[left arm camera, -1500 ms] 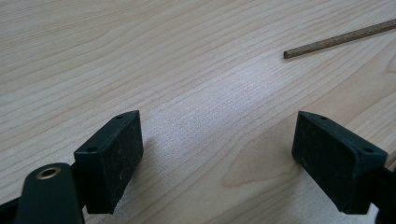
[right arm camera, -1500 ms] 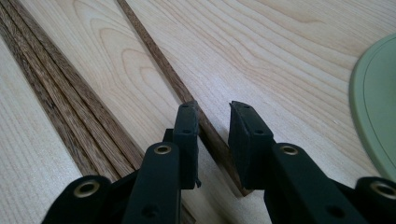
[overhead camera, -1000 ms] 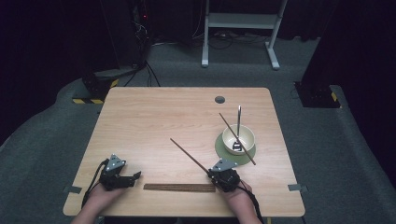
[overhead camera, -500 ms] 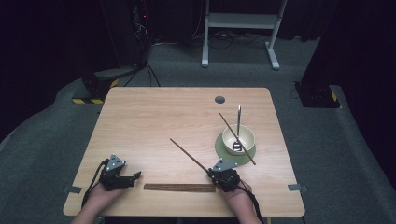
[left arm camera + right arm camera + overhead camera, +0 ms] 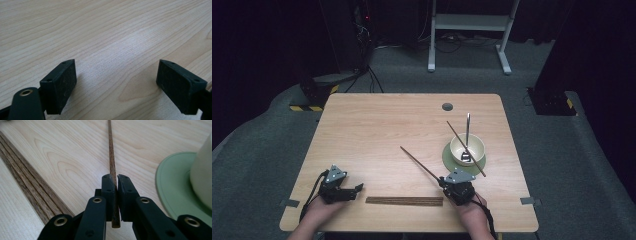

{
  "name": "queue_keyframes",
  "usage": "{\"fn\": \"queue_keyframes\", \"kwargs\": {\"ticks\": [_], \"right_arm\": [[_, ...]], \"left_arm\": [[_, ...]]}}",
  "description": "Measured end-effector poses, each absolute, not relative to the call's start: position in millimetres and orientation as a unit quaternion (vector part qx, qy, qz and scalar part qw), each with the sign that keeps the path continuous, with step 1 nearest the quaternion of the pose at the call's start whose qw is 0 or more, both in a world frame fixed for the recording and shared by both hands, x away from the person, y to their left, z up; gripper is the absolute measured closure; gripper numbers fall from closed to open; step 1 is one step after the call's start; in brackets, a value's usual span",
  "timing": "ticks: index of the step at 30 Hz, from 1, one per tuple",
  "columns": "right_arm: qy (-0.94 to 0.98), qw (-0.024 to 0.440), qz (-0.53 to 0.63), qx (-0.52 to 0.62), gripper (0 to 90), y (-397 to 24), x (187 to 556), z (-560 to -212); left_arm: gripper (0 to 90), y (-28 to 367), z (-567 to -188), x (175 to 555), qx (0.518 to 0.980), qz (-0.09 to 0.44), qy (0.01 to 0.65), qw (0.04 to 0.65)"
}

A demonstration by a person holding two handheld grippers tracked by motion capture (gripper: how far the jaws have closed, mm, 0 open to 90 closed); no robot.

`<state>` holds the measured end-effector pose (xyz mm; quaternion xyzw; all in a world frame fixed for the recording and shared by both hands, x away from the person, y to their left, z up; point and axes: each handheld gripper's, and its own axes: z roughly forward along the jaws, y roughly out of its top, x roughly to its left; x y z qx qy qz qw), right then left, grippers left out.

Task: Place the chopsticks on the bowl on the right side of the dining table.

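Here the right gripper [image 5: 114,185] pinches a thin wooden chopstick [image 5: 110,152] near its end, left of the bowl [image 5: 467,148]; light, stiff, likely to pivot. The left gripper [image 5: 125,82] rests open at the near left.

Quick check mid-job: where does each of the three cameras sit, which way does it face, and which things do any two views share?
High view: above the person's side, looking forward and down on the light wooden table; both forearms and claws show.
Left gripper view: on the left claw, open, looking along bare tabletop.
Right gripper view: on the right claw, shut on a dark wooden chopstick.
Shared by the high and right gripper views: that chopstick, the row of dark wooden chopsticks and the round green saucer.
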<state>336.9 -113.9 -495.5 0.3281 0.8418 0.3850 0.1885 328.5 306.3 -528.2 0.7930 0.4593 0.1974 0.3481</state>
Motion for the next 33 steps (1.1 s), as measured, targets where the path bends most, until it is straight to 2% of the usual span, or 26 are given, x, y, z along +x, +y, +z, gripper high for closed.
{"fn": "queue_keyframes", "kwargs": {"ticks": [8,14,33], "right_arm": [[0.834,0.19,0.395,0.334,84.2,-121,335,-488],[0.822,0.209,0.41,0.336,84.1,-130,331,-476],[0.771,0.256,0.421,0.403,84.2,-185,336,-458]], "left_arm": [[16.5,306,-528,329,0.793,0.198,0.459,0.348],[16.6,306,-528,328,0.793,0.197,0.46,0.348],[16.6,306,-528,328,0.793,0.197,0.46,0.348]]}}
